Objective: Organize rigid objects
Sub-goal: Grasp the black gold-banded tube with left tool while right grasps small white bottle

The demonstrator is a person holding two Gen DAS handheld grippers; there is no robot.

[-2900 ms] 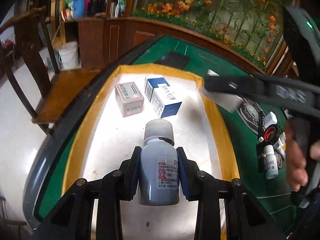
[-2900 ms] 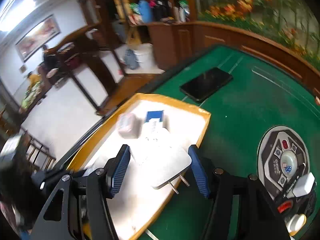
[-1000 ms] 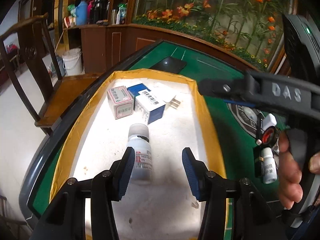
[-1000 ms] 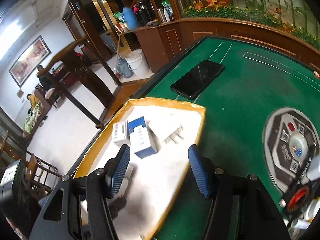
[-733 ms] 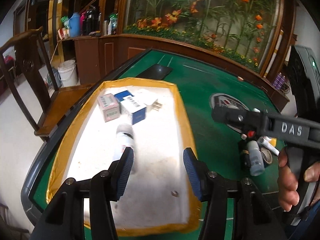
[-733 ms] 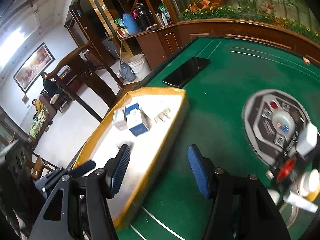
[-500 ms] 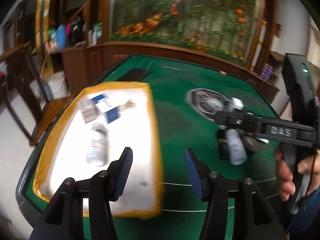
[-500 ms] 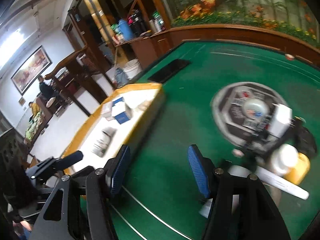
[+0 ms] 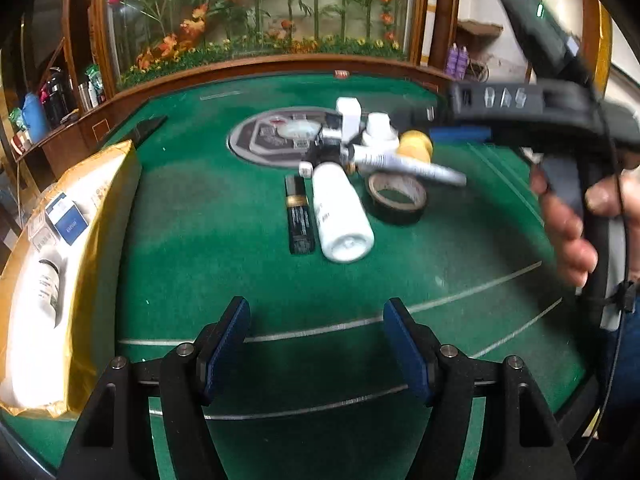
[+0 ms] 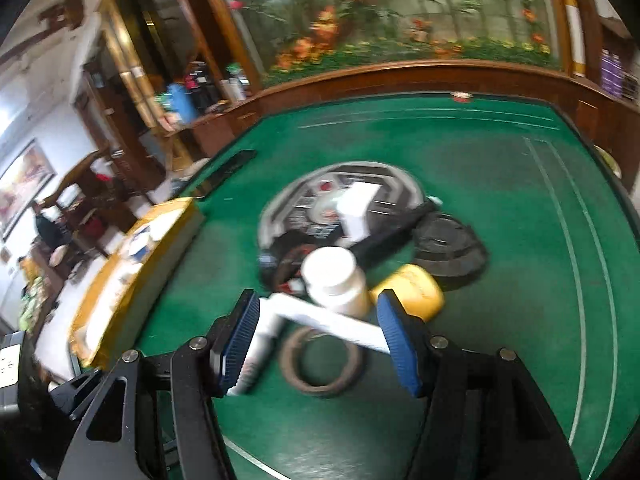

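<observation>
lying white bottle (image 9: pixel 342 216), lettering blurred

Around you: green felt desk (image 9: pixel 224 216), flower mural (image 9: pixel 256 12), dark phone (image 9: pixel 149 126), framed painting (image 10: pixel 24 184), shelf bottles (image 9: pixel 52 100).

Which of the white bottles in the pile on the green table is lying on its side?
The long white bottle beside the black lighter lies flat, its base toward the camera. The squat white bottle by the yellow one looks upright.

Bright daylight, fisheye bending with dark corners; right wrist view heavily motion-blurred, left mostly sharper.
</observation>
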